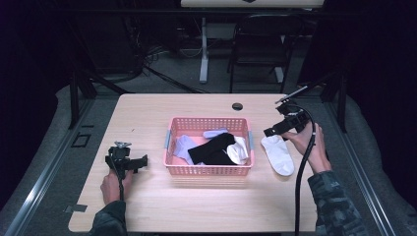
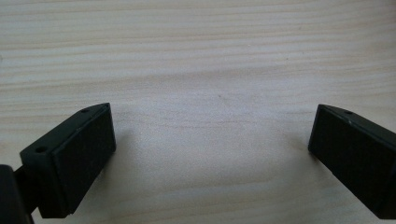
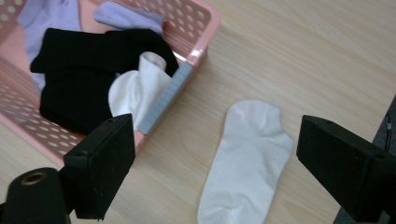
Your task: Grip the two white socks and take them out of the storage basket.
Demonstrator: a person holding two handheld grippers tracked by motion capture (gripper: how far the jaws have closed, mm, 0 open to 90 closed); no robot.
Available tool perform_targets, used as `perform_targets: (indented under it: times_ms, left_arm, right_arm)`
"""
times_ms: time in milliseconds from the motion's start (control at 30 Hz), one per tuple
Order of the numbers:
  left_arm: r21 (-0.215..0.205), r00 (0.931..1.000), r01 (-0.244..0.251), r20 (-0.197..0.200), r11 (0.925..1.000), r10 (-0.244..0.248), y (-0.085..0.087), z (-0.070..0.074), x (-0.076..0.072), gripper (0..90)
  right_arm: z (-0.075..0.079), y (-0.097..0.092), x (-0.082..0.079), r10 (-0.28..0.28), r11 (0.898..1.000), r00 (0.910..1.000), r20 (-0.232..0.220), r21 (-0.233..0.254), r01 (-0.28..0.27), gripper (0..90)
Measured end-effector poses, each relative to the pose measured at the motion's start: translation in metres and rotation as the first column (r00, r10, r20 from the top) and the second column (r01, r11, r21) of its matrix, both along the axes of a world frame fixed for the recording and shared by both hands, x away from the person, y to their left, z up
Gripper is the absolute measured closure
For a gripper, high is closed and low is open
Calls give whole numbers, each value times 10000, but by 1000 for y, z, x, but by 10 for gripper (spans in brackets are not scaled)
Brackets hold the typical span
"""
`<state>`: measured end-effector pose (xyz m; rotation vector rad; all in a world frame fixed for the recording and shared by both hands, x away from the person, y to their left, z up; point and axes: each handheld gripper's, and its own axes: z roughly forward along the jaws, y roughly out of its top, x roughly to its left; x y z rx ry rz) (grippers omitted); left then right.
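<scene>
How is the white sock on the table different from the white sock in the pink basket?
The white sock on the table lies flat and spread out, its whole outline in sight; the white sock in the basket is bunched up and partly tucked under a black sock. The table sock lies alone on bare wood beside the pink basket; the basket sock leans against the basket's end wall among other socks. Both look plain white.

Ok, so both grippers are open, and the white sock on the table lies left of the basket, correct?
Not quite. The white sock lies on the table right of the basket, as the high view shows, below the right gripper. Both it and the left gripper are open.
</scene>
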<state>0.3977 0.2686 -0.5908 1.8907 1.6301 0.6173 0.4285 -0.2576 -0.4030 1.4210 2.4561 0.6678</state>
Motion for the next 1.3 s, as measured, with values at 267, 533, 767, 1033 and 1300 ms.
perform_targets:
  times_ms: [267,533,767,1033,1300]
  left_arm:
    - [0,10000,3,-2,10000,-3,0,0,0,7]
    - [-2,10000,0,0,10000,0,0,0,0,7]
    - [0,10000,1,0,10000,-1,0,0,0,7]
    - [-2,10000,0,1,10000,0,0,0,0,7]
    - [-4,10000,-1,3,10000,1,0,0,0,7]
  right_arm:
    - [11,29,5,617,9981,9978,235,-75,-615,100]
    - [8,64,20,1254,9920,9920,126,101,-1256,138]
    - [-10,83,35,1509,9885,9881,-306,114,-1506,205]
    - [-41,100,47,1599,9868,9830,-906,-108,-1615,279]
    - [-63,104,54,1424,9895,9815,-1283,-51,-1442,334]
